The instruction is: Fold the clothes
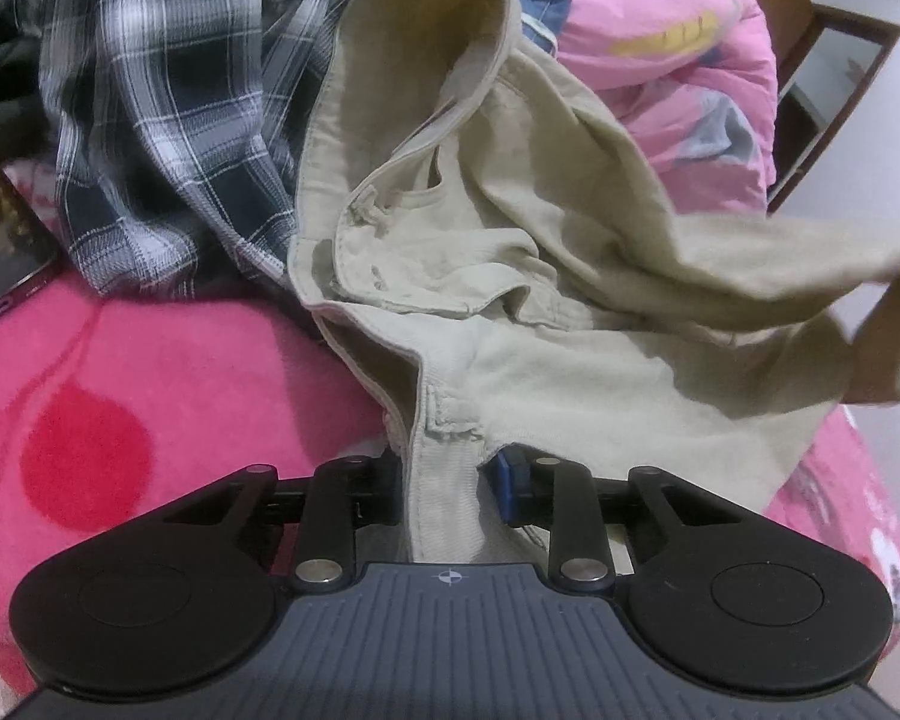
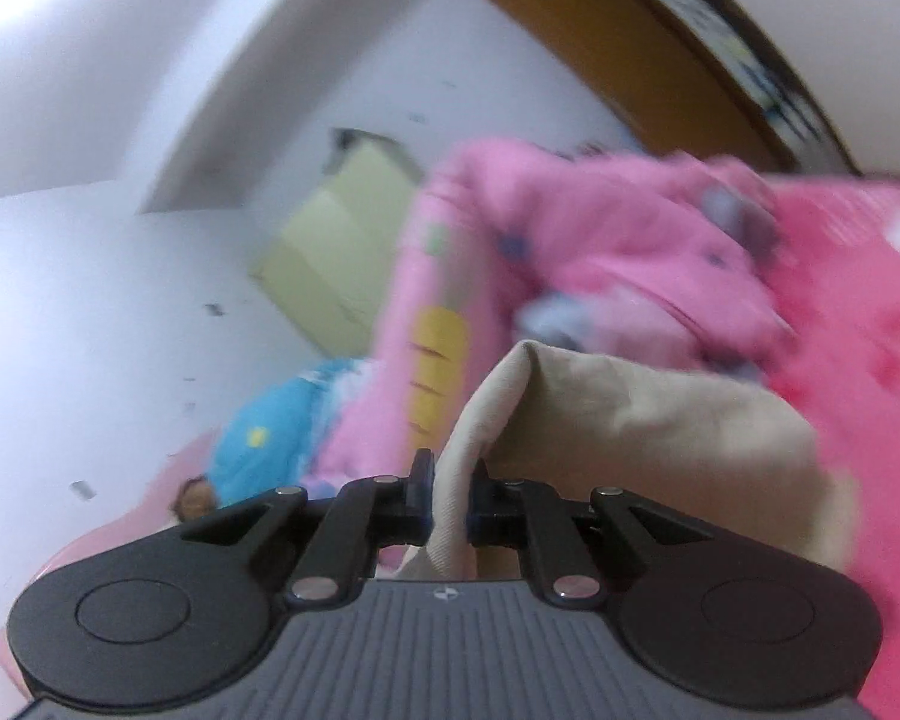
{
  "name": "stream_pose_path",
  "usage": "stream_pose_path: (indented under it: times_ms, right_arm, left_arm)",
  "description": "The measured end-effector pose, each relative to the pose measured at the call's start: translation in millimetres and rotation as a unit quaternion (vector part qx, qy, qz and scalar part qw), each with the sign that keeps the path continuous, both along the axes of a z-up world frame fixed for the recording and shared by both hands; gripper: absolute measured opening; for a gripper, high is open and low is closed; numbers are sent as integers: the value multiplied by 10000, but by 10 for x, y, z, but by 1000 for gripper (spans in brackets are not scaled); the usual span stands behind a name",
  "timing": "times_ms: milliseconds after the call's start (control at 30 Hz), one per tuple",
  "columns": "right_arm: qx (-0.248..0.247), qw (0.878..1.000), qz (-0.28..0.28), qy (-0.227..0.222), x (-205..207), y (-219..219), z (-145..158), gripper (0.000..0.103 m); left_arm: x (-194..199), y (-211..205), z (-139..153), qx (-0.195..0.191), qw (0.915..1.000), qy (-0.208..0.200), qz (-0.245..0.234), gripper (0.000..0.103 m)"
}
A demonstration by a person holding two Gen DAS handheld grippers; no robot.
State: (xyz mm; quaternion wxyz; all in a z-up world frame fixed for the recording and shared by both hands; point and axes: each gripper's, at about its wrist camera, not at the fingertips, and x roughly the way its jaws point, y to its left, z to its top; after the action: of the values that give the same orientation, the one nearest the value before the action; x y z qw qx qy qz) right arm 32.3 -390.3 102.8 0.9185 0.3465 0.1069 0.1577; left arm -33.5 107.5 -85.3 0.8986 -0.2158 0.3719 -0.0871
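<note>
Left wrist view: one beige trousers (image 1: 540,300), clamped by left gripper (image 1: 450,480) and right gripper (image 2: 450,498); one plaid shirt (image 1: 162,120) beyond-left.

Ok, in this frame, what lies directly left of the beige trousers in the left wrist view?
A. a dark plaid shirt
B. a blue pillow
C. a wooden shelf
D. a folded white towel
A: a crumpled plaid shirt, dark with white lines, lies against the left edge of the beige trousers on the pink blanket.
</note>
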Motion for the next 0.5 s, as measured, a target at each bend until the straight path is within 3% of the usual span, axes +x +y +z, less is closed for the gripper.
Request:
stream_pose_path:
  times_ms: [133, 200, 300, 333, 367, 433, 500]
  right_arm:
    - [-458, 9972, 300, -503, 575, 332, 525, 11]
    - [-683, 9954, 469, -488, 1059, 587, 675, 11]
    - [-922, 9933, 682, -111, 1866, 1016, 649, 14]
    - [-1065, 9921, 653, 77, 2110, 1160, 590, 21]
    - [-1289, 9884, 690, 421, 2351, 1287, 454, 46]
    - [-1679, 9744, 806, 1262, 2652, 1432, 130, 70]
    - [-2006, 9537, 836, 2081, 2836, 1495, -213, 70]
  left_arm:
    - [15, 30, -15, -69, 9999, 65, -81, 27]
    - [24, 35, -14, -62, 9999, 83, -93, 27]
    - [5, 10, -19, -2, 9999, 95, -66, 28]
    - [-6, -5, -17, 47, 9999, 88, -62, 29]
    - [-19, -17, -13, 92, 9999, 75, -64, 30]
    - [-27, -12, -10, 136, 9998, 67, -112, 32]
    - [-29, -7, -11, 116, 9998, 67, -178, 35]
